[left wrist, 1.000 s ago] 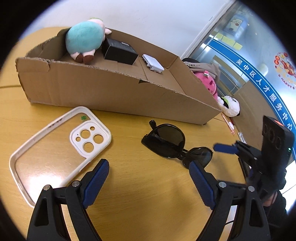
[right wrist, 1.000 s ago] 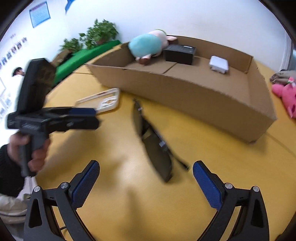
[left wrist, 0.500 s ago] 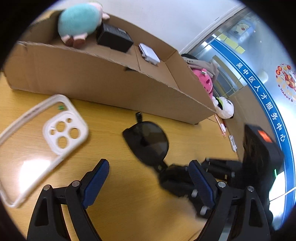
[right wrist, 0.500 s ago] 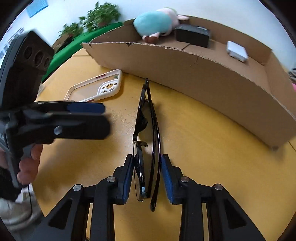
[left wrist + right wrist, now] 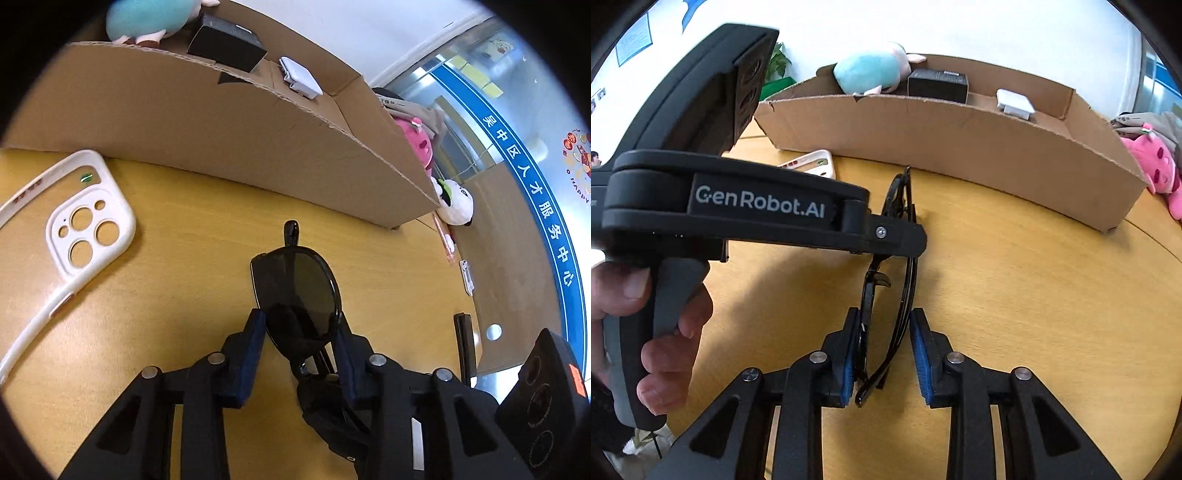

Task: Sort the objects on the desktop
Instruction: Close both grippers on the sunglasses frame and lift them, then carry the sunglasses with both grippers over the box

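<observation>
Black sunglasses (image 5: 295,291) stand on edge on the wooden table, in front of the cardboard box (image 5: 221,122). My left gripper (image 5: 300,332) is shut on one lens of the sunglasses. My right gripper (image 5: 884,347) is around the other end of the sunglasses (image 5: 886,295); its left pad touches the frame and a small gap shows at the right pad. The left gripper's body (image 5: 738,206) crosses the right wrist view from the left. A white phone case (image 5: 66,236) lies flat on the table to the left.
The box holds a teal plush (image 5: 151,18), a black box (image 5: 225,44) and a white adapter (image 5: 299,77). A pink plush (image 5: 1160,173) and a panda plush (image 5: 456,203) lie past the box's right end. A pen (image 5: 445,240) lies near the table edge.
My left gripper has moved in and closed on one lens of the sunglasses. My right gripper, shut tight on them half a second ago, has opened slightly.
</observation>
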Motion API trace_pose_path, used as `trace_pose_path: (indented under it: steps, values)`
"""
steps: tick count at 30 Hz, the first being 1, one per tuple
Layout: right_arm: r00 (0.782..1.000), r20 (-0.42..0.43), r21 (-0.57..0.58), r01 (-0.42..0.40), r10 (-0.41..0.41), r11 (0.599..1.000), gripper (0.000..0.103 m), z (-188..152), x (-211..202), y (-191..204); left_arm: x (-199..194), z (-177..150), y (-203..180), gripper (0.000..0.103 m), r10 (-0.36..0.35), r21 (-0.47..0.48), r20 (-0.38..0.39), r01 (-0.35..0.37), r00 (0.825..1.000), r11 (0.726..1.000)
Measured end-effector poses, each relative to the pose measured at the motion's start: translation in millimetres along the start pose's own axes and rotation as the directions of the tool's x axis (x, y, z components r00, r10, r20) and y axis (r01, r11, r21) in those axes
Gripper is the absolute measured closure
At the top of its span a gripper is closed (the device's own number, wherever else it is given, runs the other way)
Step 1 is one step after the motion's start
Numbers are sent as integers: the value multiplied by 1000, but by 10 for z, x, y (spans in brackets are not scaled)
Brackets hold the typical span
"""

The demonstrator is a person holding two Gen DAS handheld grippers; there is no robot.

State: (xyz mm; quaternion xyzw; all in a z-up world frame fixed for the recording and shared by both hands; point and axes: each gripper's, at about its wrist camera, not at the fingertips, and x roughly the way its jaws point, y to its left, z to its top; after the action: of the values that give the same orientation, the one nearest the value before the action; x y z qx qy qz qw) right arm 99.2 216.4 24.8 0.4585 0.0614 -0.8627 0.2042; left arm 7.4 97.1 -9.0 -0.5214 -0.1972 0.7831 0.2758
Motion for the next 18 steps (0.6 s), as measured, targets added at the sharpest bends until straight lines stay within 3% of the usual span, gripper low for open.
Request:
trace_pose_path:
  steps: [4,10,18]
  values:
    - [1000,16,2,11,-11,1000,75,38,-33,15,-90,-13,-80,78,11,15,12,-12,1000,1000]
    - [997,75,21,28,-30,999,76,153,-236,5,-284,105,-251,80,13,54,53,-16,999,998]
    - [982,183,34,45,-50,998,76,570,-546,-13,-588,516,-596,82,32,126,130,-49,991,991]
